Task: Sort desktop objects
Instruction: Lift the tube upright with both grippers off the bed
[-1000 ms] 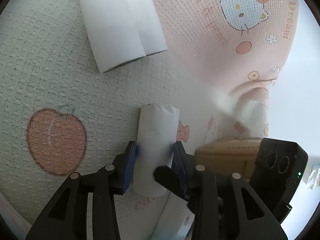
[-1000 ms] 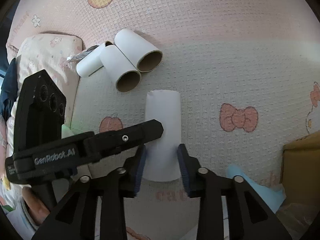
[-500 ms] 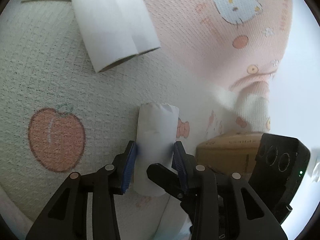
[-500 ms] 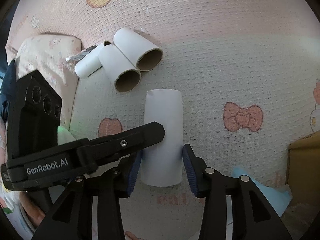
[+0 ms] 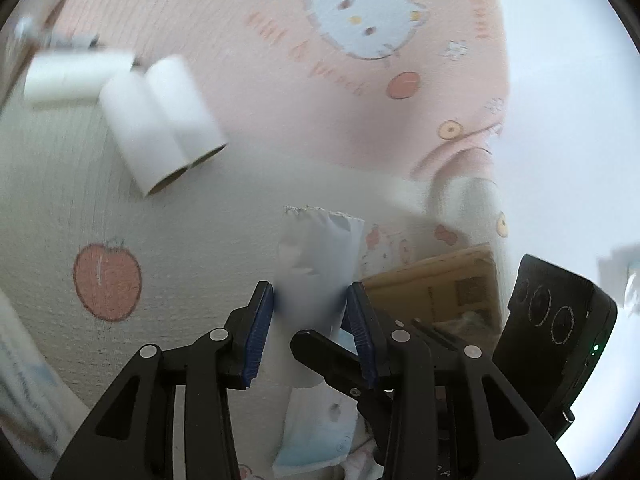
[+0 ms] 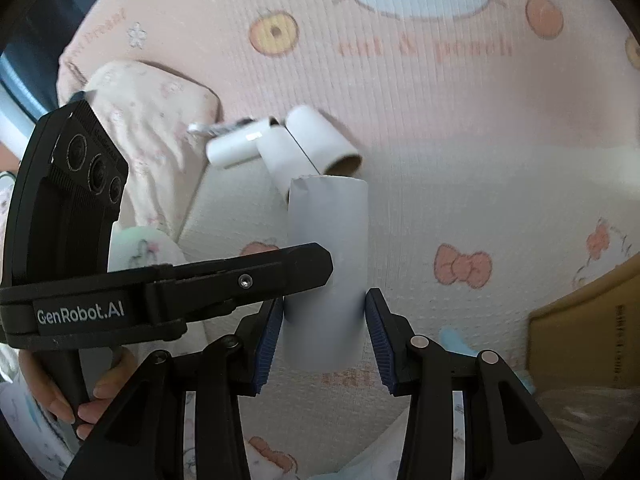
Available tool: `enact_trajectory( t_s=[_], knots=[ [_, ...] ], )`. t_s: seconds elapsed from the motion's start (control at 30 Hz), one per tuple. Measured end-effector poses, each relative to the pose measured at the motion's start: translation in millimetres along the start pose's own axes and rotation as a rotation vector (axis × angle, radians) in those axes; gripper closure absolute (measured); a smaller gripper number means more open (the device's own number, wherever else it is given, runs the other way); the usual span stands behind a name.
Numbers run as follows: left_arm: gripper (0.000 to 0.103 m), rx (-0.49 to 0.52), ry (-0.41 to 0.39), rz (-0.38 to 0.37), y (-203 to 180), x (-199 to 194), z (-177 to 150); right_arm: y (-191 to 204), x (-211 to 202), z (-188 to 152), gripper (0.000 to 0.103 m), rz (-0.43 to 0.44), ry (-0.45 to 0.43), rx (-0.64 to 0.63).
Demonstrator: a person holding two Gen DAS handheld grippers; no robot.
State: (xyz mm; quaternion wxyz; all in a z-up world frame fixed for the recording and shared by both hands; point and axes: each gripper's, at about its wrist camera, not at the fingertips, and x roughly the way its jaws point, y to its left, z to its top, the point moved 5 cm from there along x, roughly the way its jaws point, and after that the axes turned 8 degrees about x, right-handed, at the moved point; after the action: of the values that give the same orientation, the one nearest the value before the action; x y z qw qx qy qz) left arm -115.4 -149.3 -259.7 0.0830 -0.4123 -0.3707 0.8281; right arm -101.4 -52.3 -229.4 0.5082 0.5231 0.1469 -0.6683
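**White paper tubes on a cartoon-print bedspread**

A white paper tube [image 6: 328,276] stands out lengthwise from the camera, its far end torn and ragged. Both grippers clamp it at its near end, blue pads pressed to its sides. In the left wrist view the same tube [image 5: 316,264] looks crumpled and creased near the top.

Beyond it, three more white cardboard tubes [image 6: 288,148] lie on their sides on the pink and cream bedspread. Two lie touching side by side, their brown open ends facing toward the held tube. The third lies just beside them, angled across. From the left wrist view this group [image 5: 160,120] sits upper left, blurred.
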Motion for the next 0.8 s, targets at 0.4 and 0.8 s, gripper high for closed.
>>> enact_trajectory(
  t_s=[0.4,0.8],
  knots=[
    [0.062,0.342,-0.107,0.091,-122.6,-40.5,19.2,4.2,-101.0,14.9,0.063,-0.015,-0.249,-0.070],
    [0.062,0.595,-0.148,0.101,-235.0,-38.1,5.9,-27.6,-194.2,8.9,0.063,-0.096,-0.433,-0.049]
  ],
)
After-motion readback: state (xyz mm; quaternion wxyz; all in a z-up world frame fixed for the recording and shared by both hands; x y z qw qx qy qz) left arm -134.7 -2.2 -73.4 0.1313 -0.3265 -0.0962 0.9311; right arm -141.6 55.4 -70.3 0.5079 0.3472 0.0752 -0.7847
